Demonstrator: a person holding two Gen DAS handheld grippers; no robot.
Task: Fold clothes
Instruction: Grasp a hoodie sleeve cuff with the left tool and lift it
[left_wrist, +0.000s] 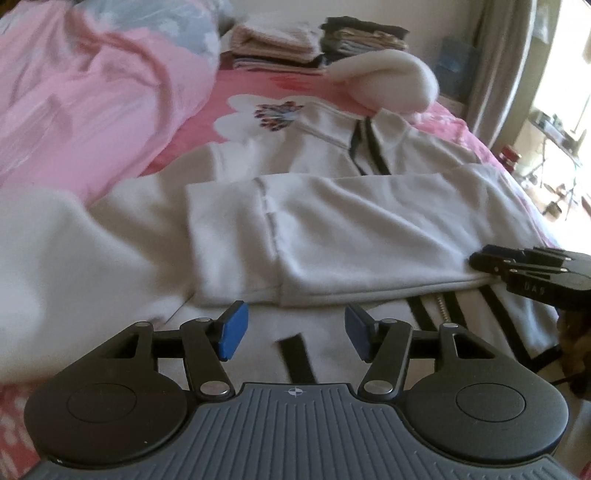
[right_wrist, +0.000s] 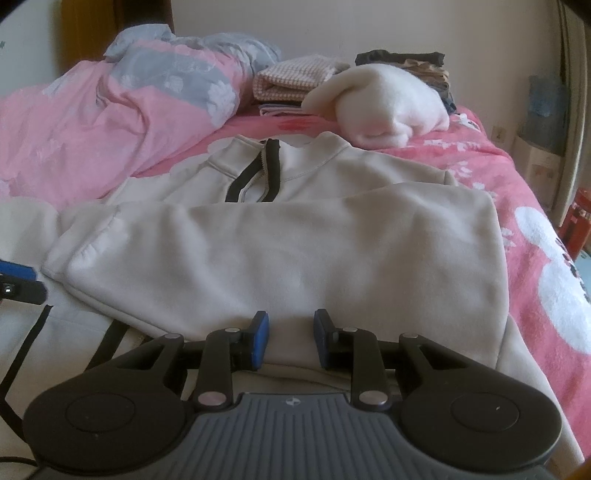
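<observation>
A cream zip jacket (left_wrist: 332, 221) (right_wrist: 295, 240) with black trim lies flat on the pink bed, collar away from me. One sleeve (left_wrist: 369, 206) is folded across the chest. My left gripper (left_wrist: 291, 332) hovers open over the jacket's lower part, with nothing between its blue pads. My right gripper (right_wrist: 291, 339) sits at the folded sleeve's near edge with cream cloth filling the narrow gap between its pads. In the left wrist view the right gripper (left_wrist: 480, 262) meets that edge from the right, and the hem runs straight into its tips.
A rolled white fleece (right_wrist: 388, 107) lies beyond the collar. Stacks of folded clothes (right_wrist: 295, 77) stand at the back. A crumpled pink duvet (right_wrist: 110, 122) fills the left side. The bed's right edge (right_wrist: 535, 221) drops off near a curtain and a red object (right_wrist: 576, 221).
</observation>
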